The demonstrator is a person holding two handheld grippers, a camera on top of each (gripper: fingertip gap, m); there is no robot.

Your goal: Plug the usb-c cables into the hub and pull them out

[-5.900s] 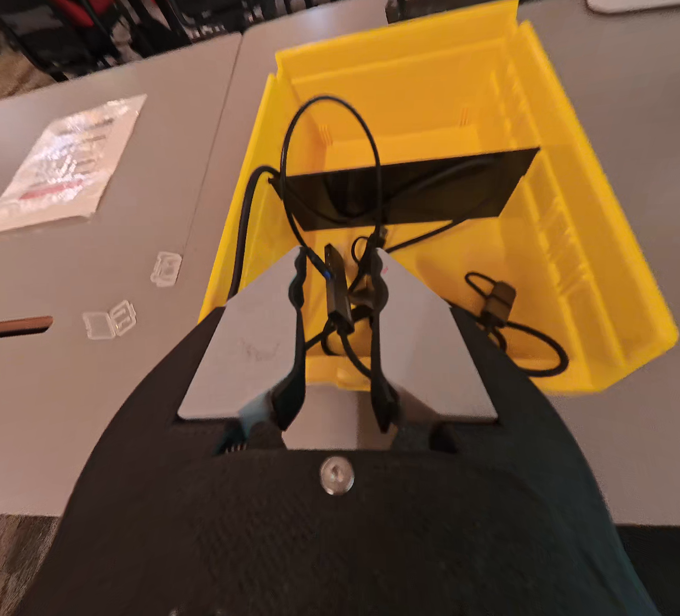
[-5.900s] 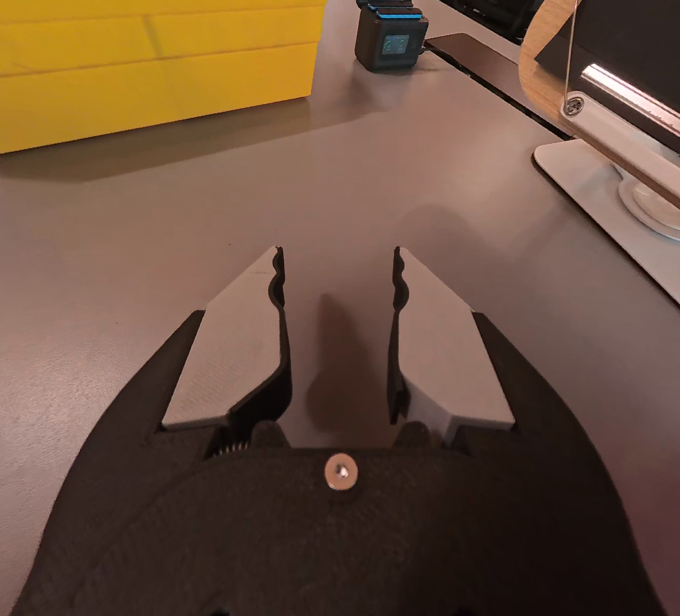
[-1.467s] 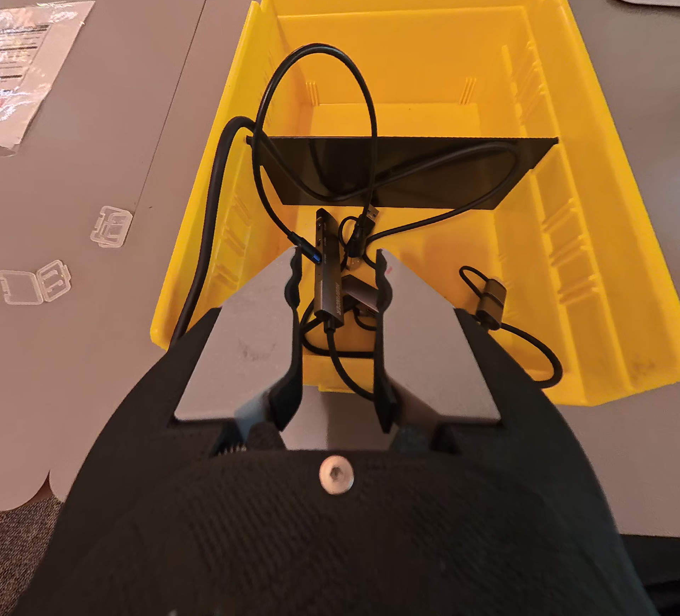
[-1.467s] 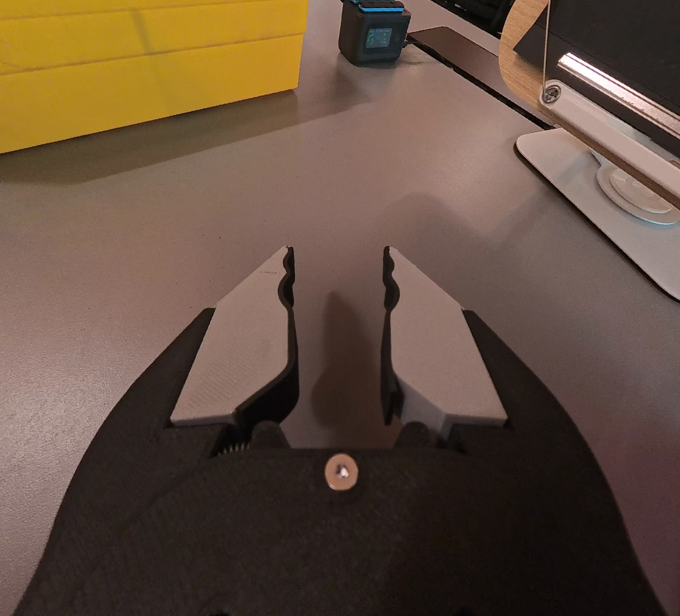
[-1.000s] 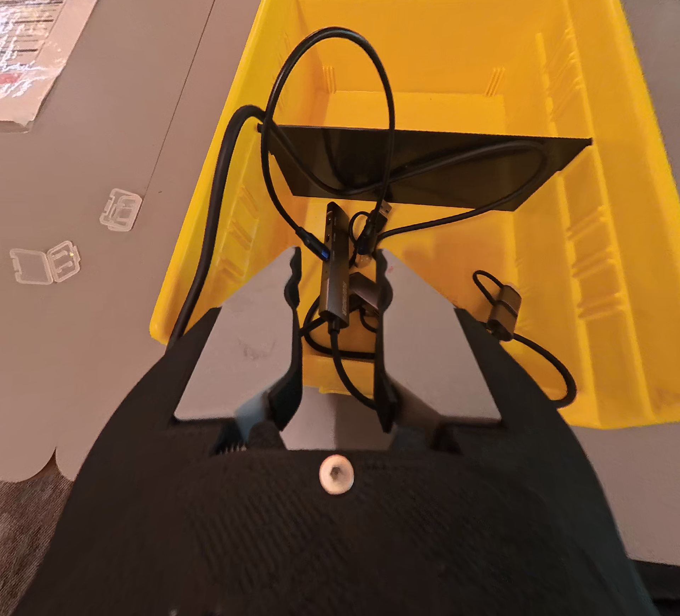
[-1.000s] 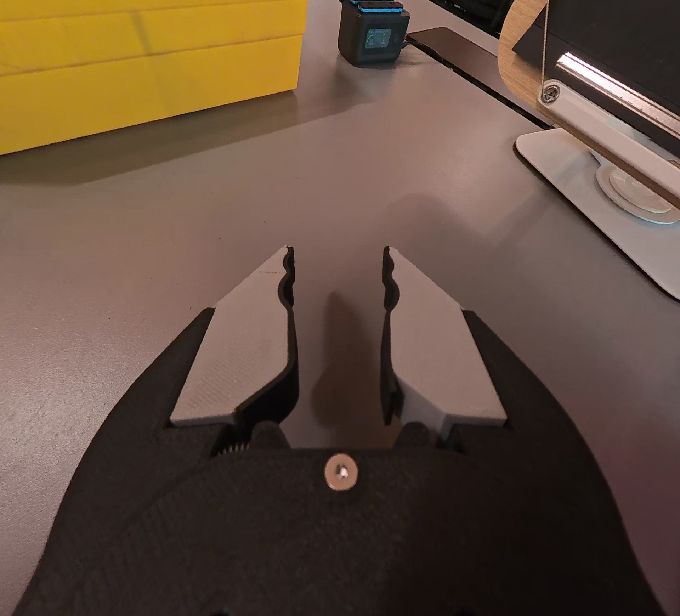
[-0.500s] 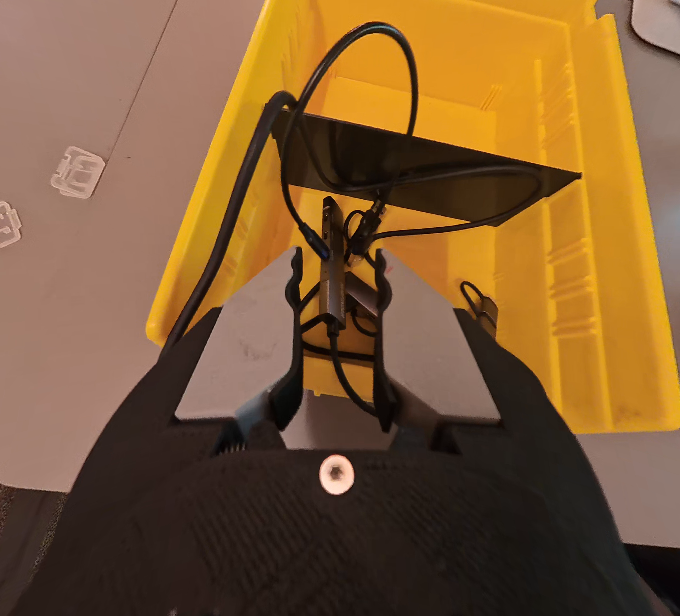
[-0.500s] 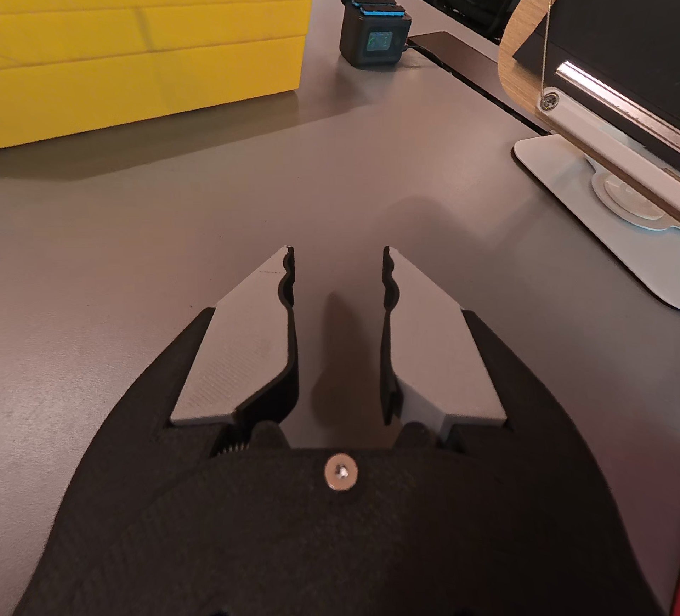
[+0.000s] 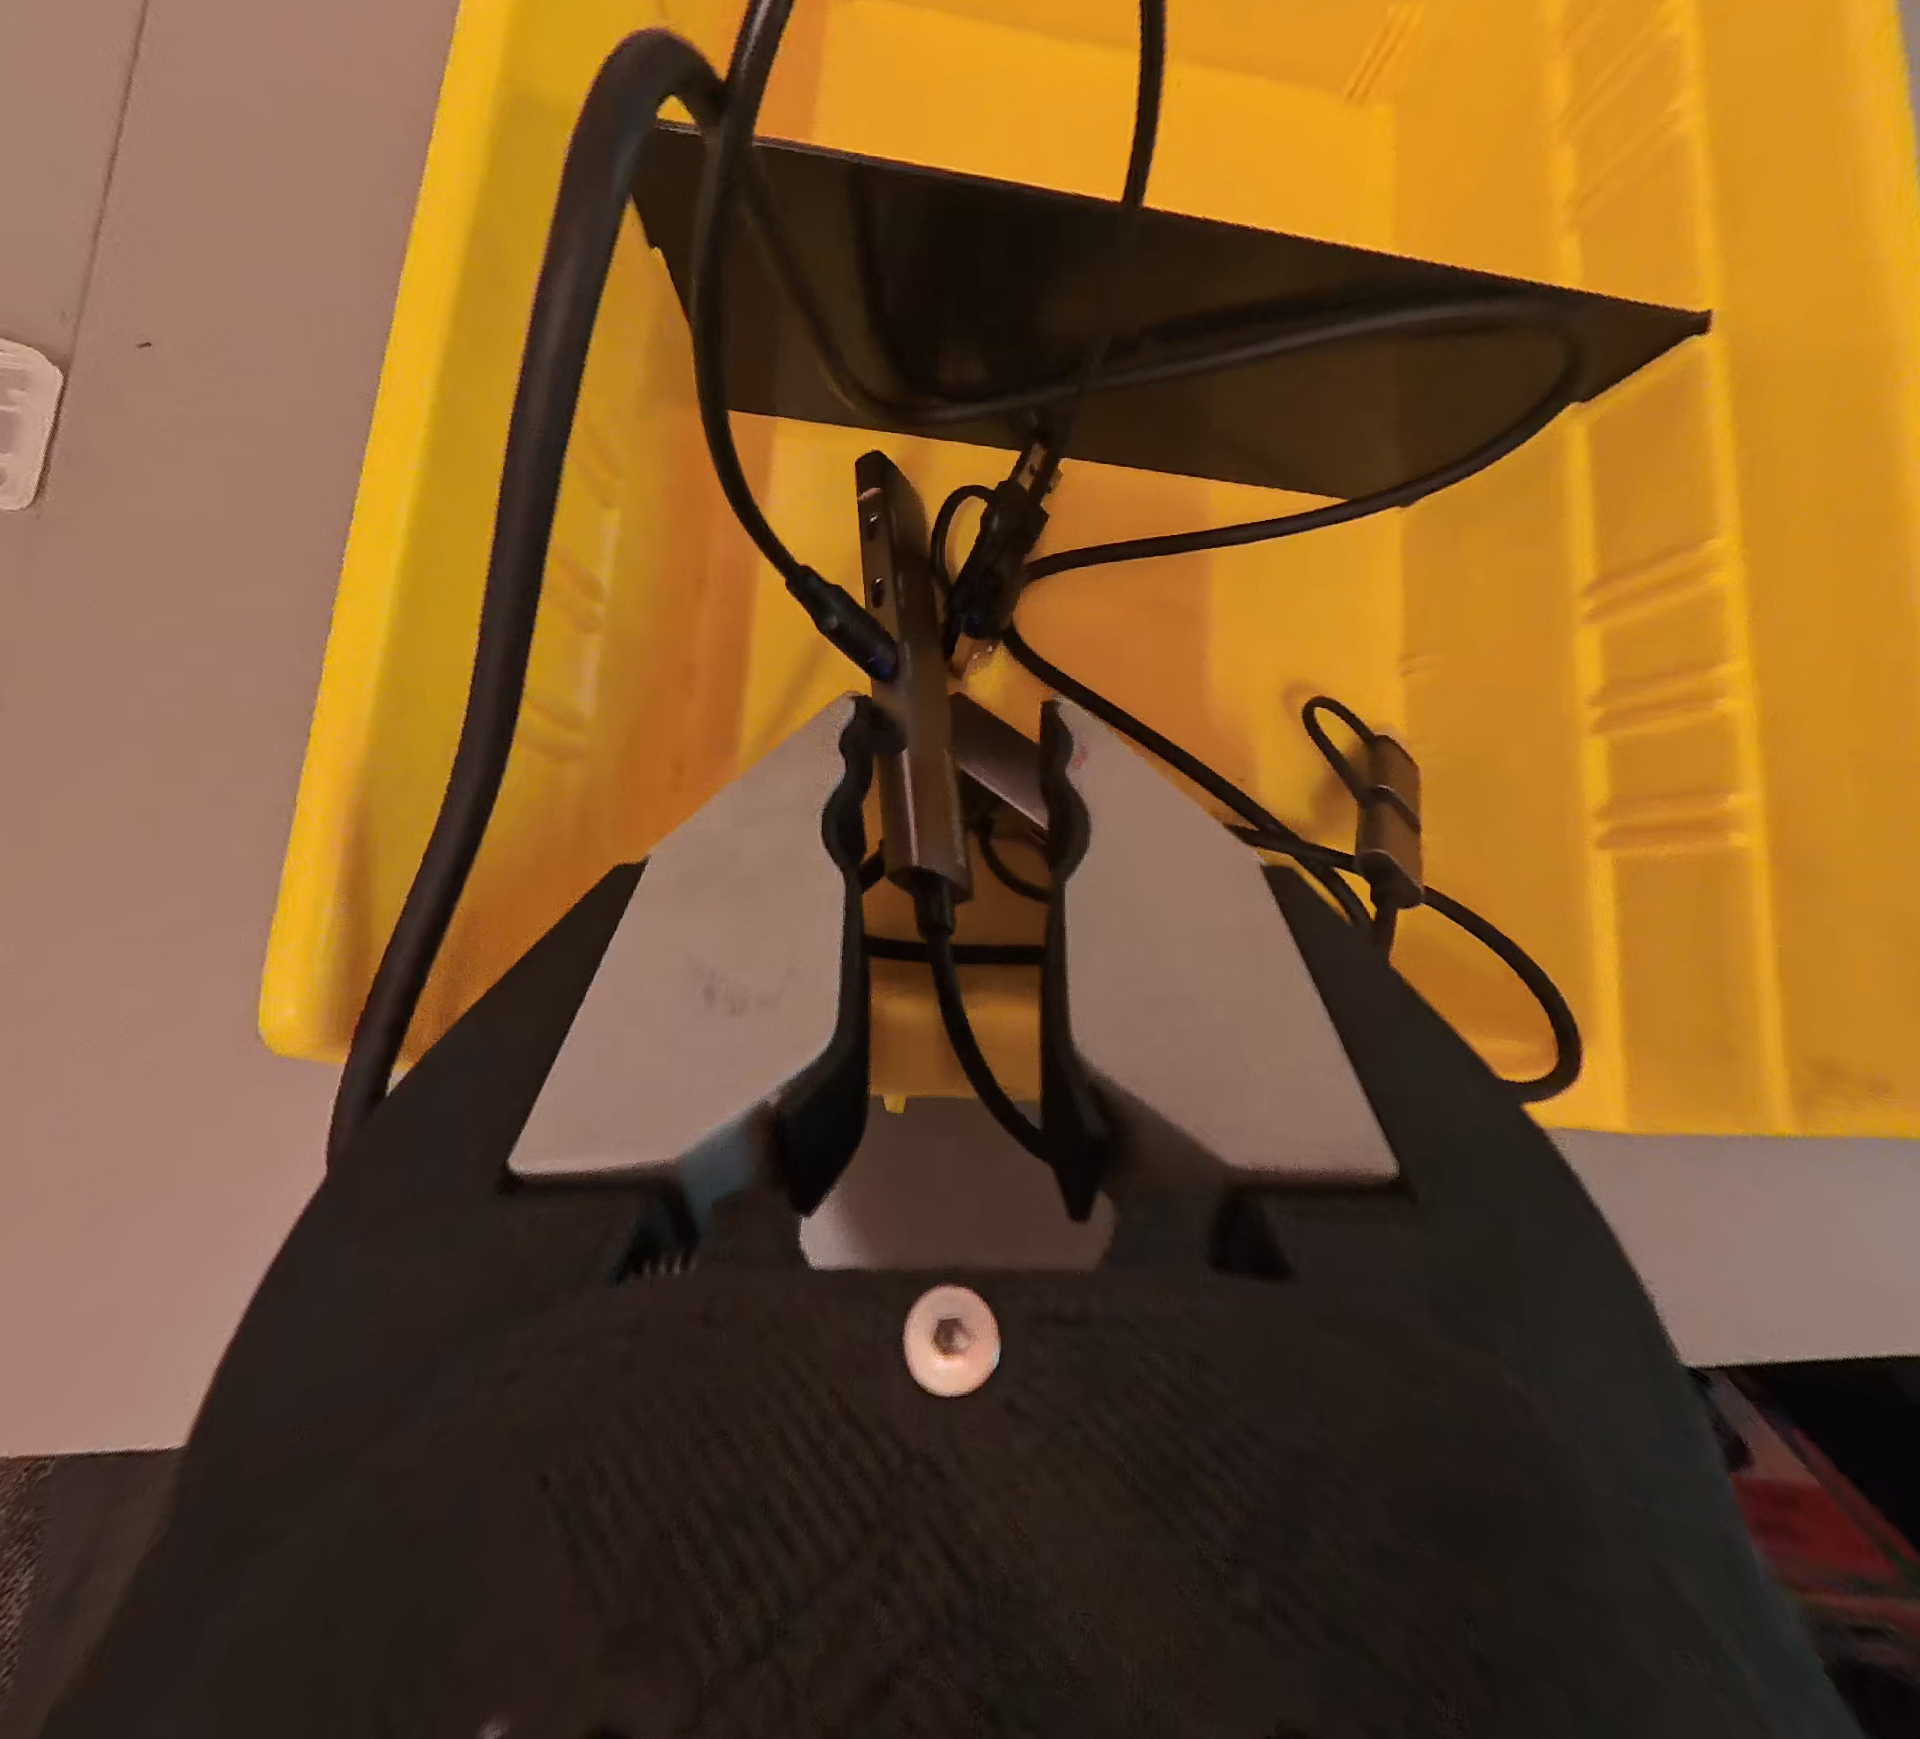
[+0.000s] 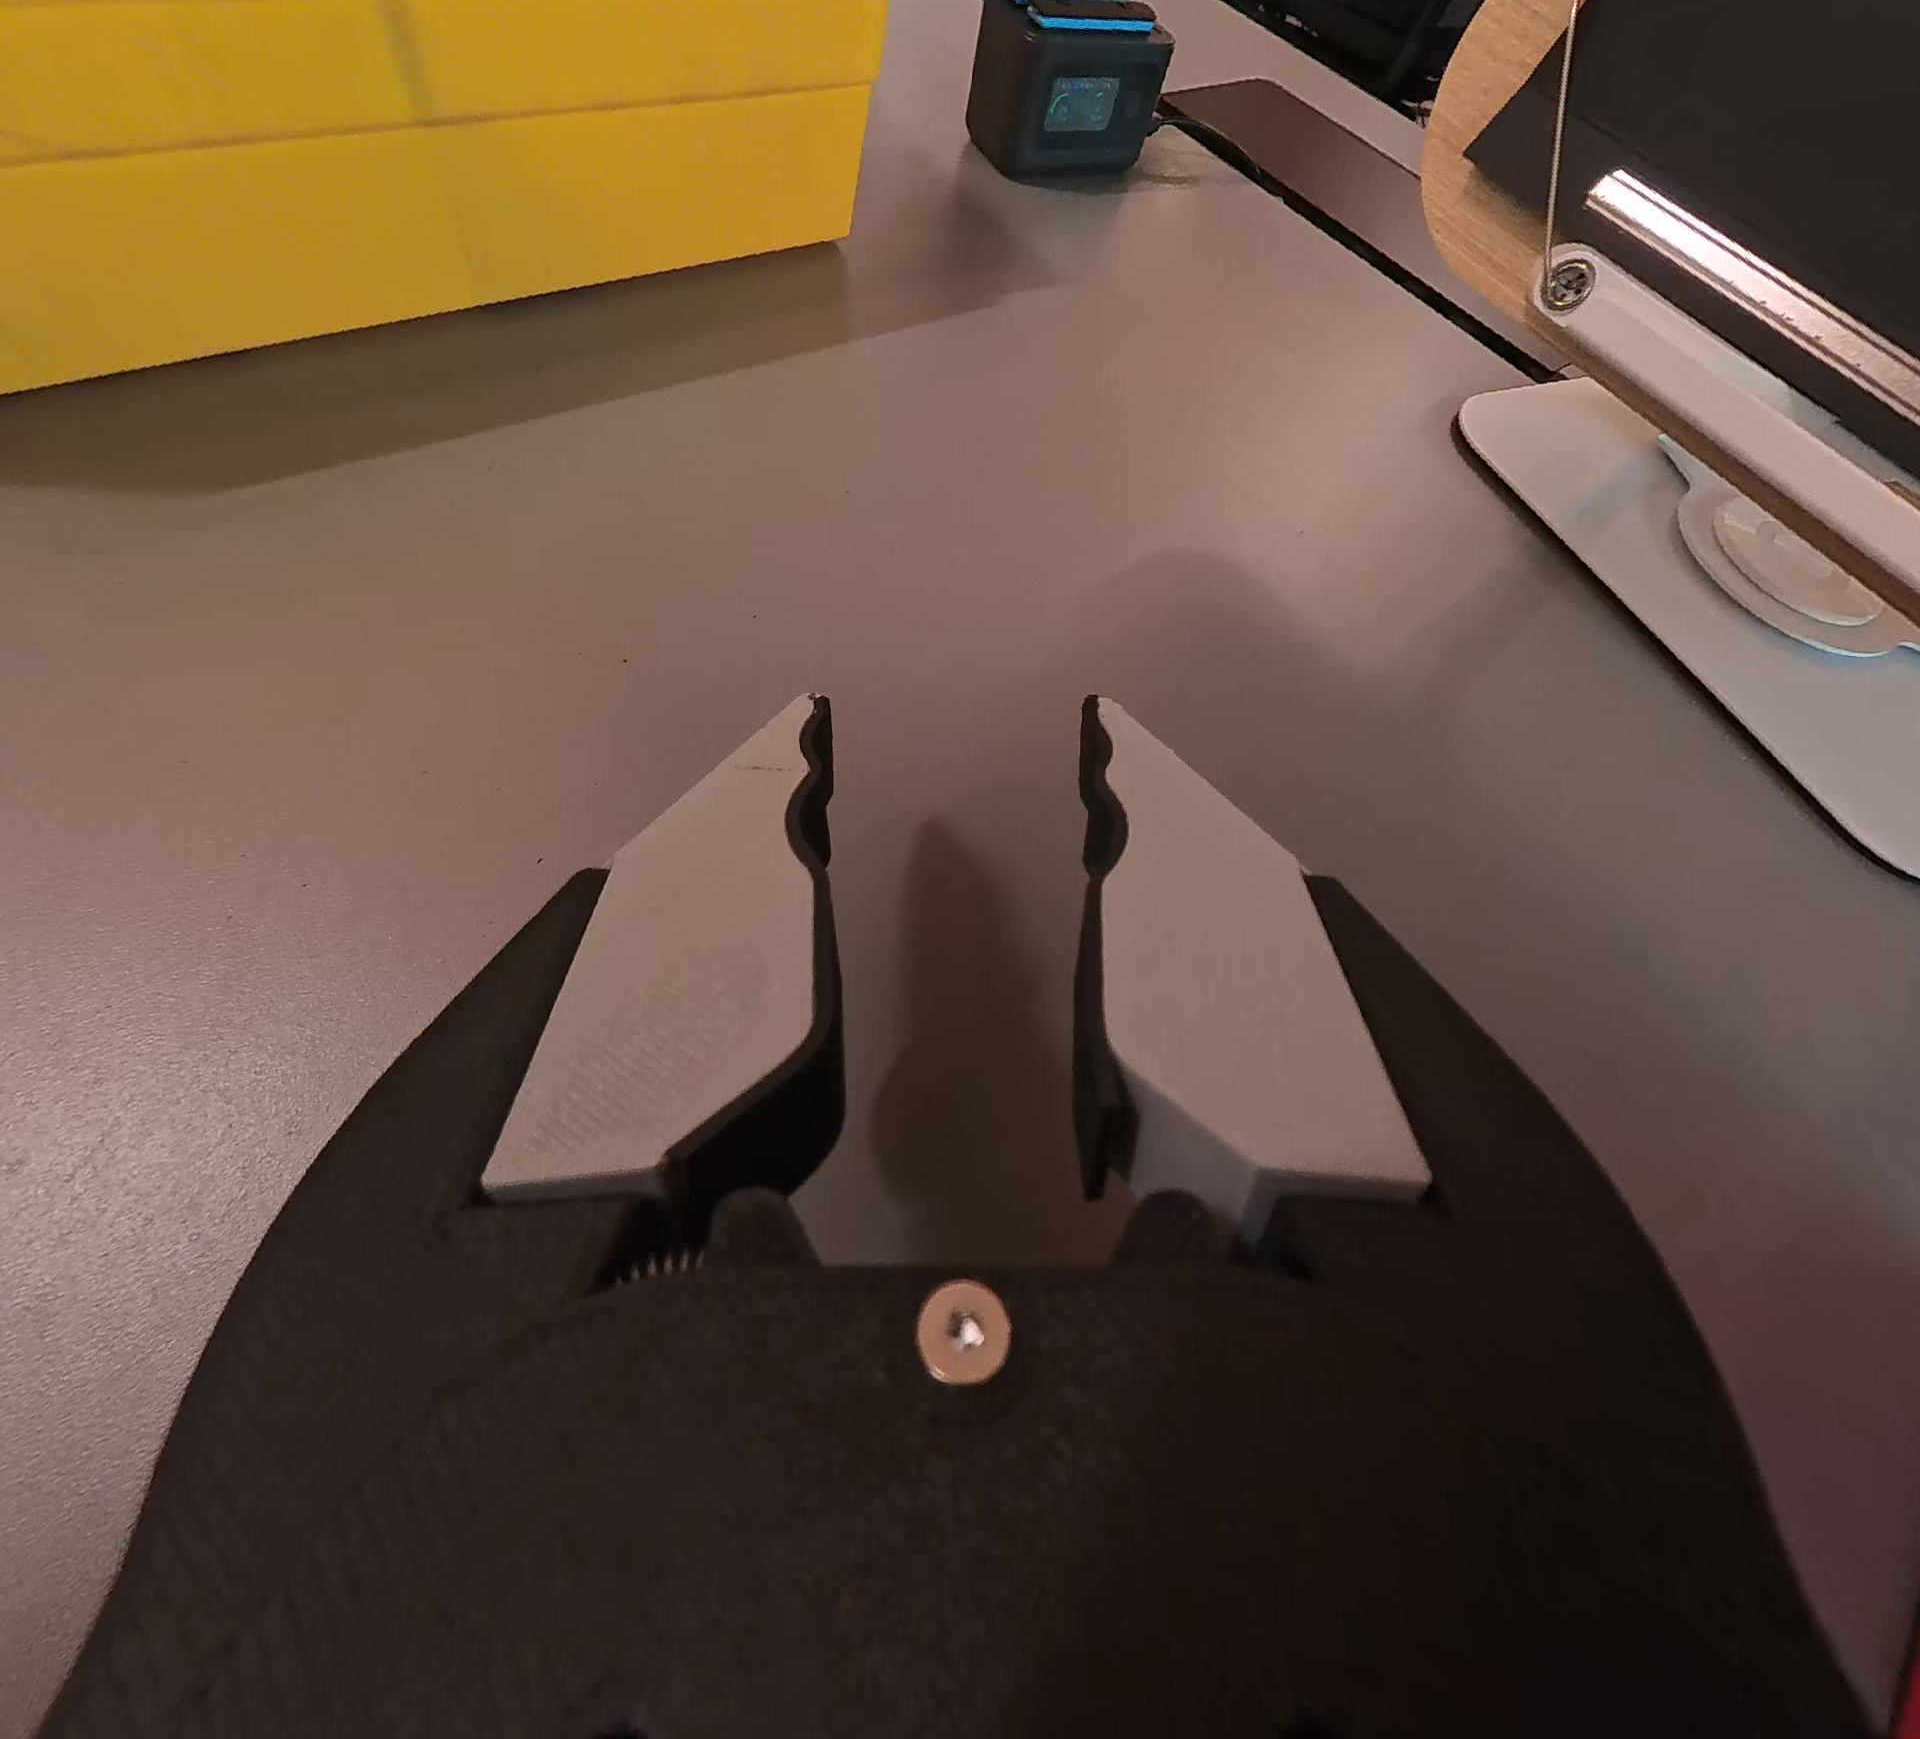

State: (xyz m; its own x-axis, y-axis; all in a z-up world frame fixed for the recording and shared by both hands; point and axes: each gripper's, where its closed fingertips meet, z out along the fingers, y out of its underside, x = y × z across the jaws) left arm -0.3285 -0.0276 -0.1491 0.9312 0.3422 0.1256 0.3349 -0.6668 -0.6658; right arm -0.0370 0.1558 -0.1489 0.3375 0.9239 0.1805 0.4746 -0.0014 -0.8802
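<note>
Left gripper (image 9: pixel 951 723) is angled down over the yellow bin (image 9: pixel 1766 546), parted around the hub (image 9: pixel 920 754); right gripper (image 10: pixel 954 713) is held open, empty, above the surface (image 10: pixel 520 650).

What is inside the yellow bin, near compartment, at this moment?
A slim grey hub, tangled black cables and a small adapter. The left gripper covers the hub's lower end; the black divider hides the space behind.

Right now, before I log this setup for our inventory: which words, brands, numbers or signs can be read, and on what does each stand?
Nothing here can be read.
Small screen on the dark case: coloured figures, too small to read.
Grey finger of the left gripper: a faint scribble, illegible.
Hub: no print can be made out.
Clear plastic case at the table's edge: blurred.
Yellow bin: no writing visible.
</note>
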